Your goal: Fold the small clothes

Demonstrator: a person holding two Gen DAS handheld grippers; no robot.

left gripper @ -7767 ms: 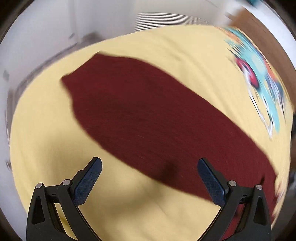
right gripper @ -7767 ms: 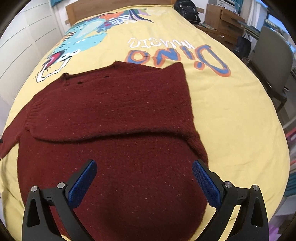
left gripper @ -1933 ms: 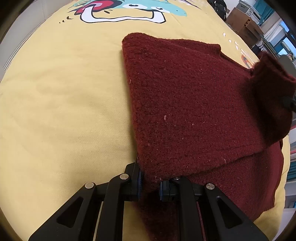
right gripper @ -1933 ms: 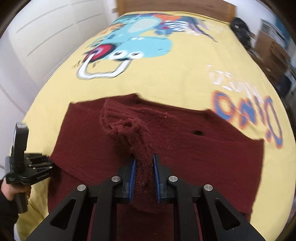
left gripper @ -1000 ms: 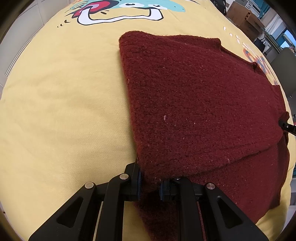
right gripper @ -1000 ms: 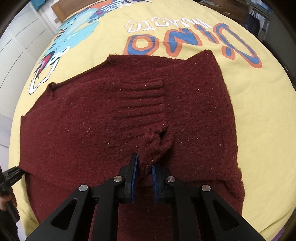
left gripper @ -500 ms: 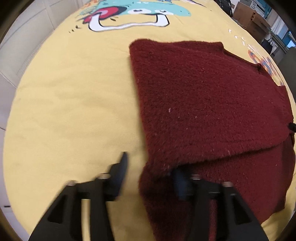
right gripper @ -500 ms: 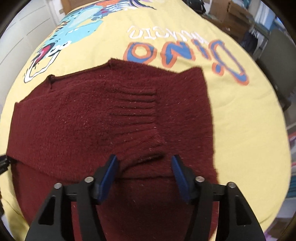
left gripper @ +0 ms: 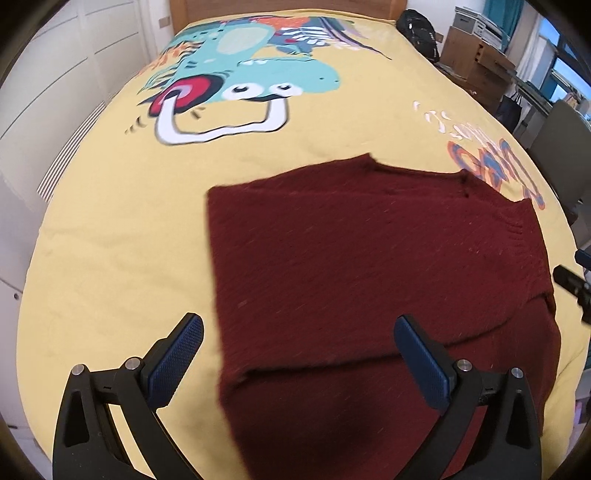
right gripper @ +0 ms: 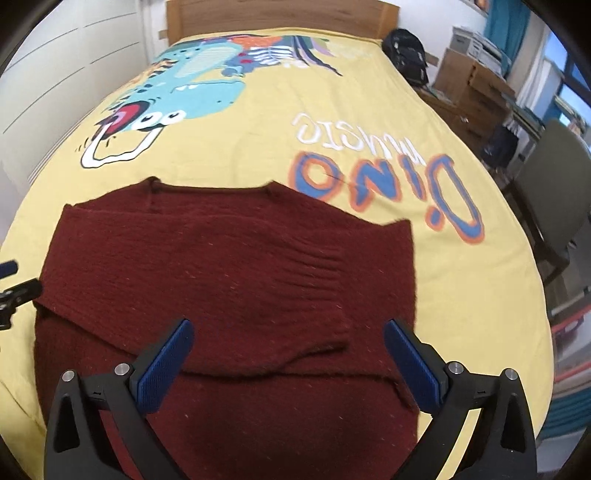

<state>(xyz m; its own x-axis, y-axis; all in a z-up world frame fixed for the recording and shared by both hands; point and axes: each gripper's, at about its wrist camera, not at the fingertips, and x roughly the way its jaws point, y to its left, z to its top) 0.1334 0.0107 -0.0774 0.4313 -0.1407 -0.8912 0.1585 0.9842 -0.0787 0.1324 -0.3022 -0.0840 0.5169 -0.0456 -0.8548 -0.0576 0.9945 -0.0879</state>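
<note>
A dark red knitted sweater (left gripper: 351, 240) lies flat on the yellow dinosaur bedspread (left gripper: 110, 240), its sleeves folded across the body. In the right wrist view the sweater (right gripper: 221, 258) shows a ribbed cuff (right gripper: 317, 273) lying on top. My left gripper (left gripper: 297, 325) hovers above the sweater's near left edge, jaws opening wide, nothing between the pads. My right gripper (right gripper: 288, 328) hangs over the near middle of the sweater, its jaws also opening with nothing in them. Each gripper shows at the edge of the other's view.
The bedspread (right gripper: 461, 295) runs back to a wooden headboard (right gripper: 280, 14). A black backpack (right gripper: 406, 51), cardboard boxes (right gripper: 472, 92) and a grey chair (right gripper: 554, 177) stand along the bed's right side. White cupboard doors (left gripper: 55, 74) line the left.
Both grippers were shut on sweater fabric a second ago. They have let go, spread wide and lifted away, leaving the folded sleeve lying on the sweater.
</note>
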